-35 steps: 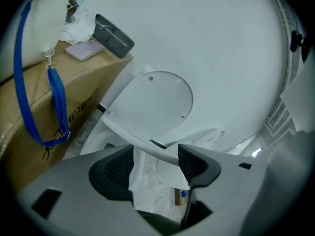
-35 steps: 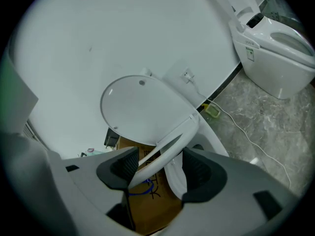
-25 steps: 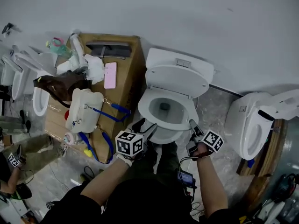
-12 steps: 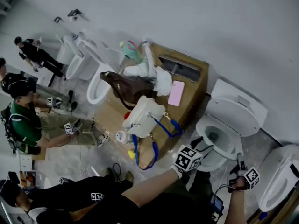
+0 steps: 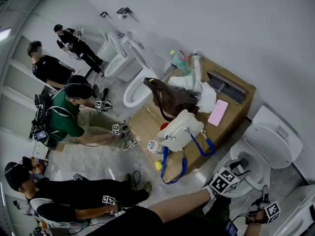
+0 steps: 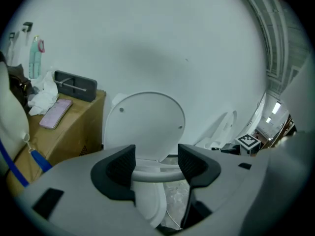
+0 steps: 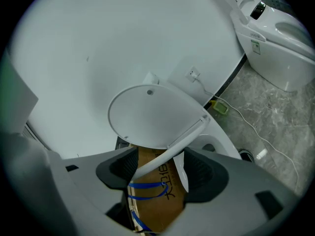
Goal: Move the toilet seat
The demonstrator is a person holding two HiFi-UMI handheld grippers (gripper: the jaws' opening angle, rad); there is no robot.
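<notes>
The white toilet (image 5: 253,167) sits at the lower right of the head view, its lid (image 5: 275,144) raised against the wall. My left gripper (image 5: 235,167) is at the bowl's front and my right gripper (image 5: 265,200) at its right side. In the left gripper view the seat ring (image 6: 155,172) runs across the gap between the wide-apart pads of the left gripper (image 6: 156,168), with the lid (image 6: 145,124) behind it. In the right gripper view the seat ring (image 7: 170,149) slants down from the hinge into the right gripper (image 7: 161,168). That ring is thinner than the gap.
A cardboard box (image 5: 231,117) left of the toilet carries a white bag with blue straps (image 5: 179,129), a brown bag (image 5: 170,100) and a pink phone (image 5: 217,112). More toilets (image 5: 133,85) and several people (image 5: 69,119) are at the left. Another toilet (image 7: 280,38) and a floor cable (image 7: 246,124) lie to the right.
The head view has swung left, so the toilet slid from the picture's middle to its lower right and people came into view. Both grippers stay at the bowl.
</notes>
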